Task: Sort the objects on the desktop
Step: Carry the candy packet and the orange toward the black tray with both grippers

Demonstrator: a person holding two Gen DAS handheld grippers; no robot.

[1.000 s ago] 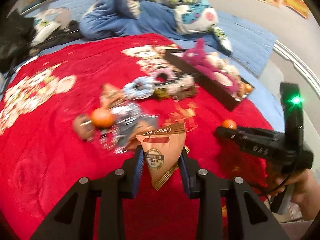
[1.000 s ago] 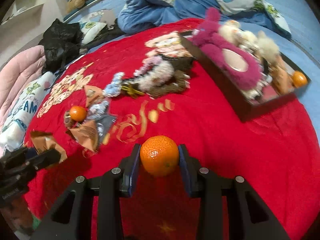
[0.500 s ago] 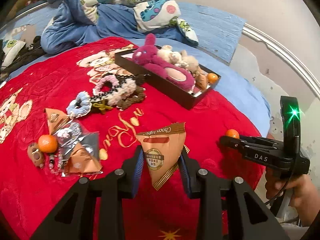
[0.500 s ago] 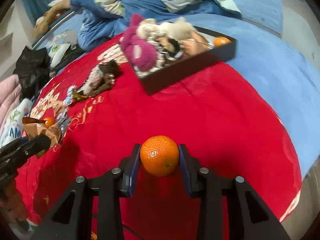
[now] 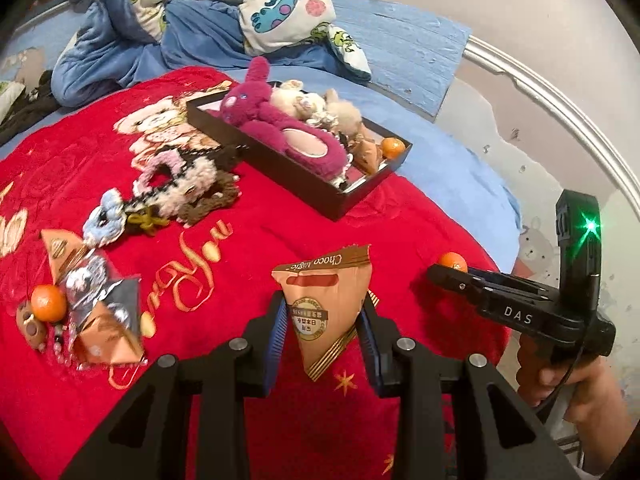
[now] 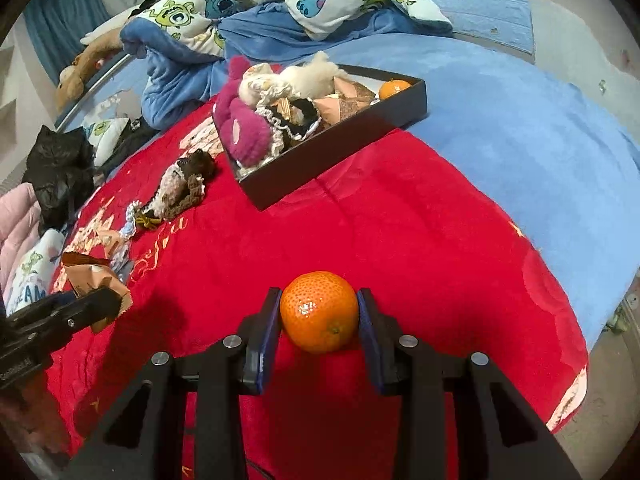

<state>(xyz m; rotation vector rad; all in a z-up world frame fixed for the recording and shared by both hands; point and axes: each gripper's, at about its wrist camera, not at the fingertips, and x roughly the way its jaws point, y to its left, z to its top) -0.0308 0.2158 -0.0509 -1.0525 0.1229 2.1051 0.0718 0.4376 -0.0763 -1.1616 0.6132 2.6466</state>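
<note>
My left gripper (image 5: 323, 312) is shut on a tan triangular Choco snack packet (image 5: 323, 304), held above the red blanket (image 5: 256, 248). My right gripper (image 6: 319, 312) is shut on an orange tangerine (image 6: 319, 311); it also shows in the left wrist view (image 5: 452, 261) to the right. The black tray (image 5: 304, 176) lies ahead at the blanket's far edge, holding a magenta plush toy (image 5: 280, 128), pale plush toys, snack packets and a tangerine (image 5: 392, 147). The tray shows in the right wrist view (image 6: 332, 152) too.
Left of the tray lie fuzzy hair scrunchies (image 5: 184, 184). At the near left lie more snack packets (image 5: 104, 320), a tangerine (image 5: 48, 302) and a small brown toy (image 5: 30, 322). Blue bedding and pillows (image 5: 240, 12) pile up behind. The bed edge drops off at right.
Both grippers have swung right and back from the clutter, each keeping its hold; the tray has come more fully into the centre of both views and looks nearer.
</note>
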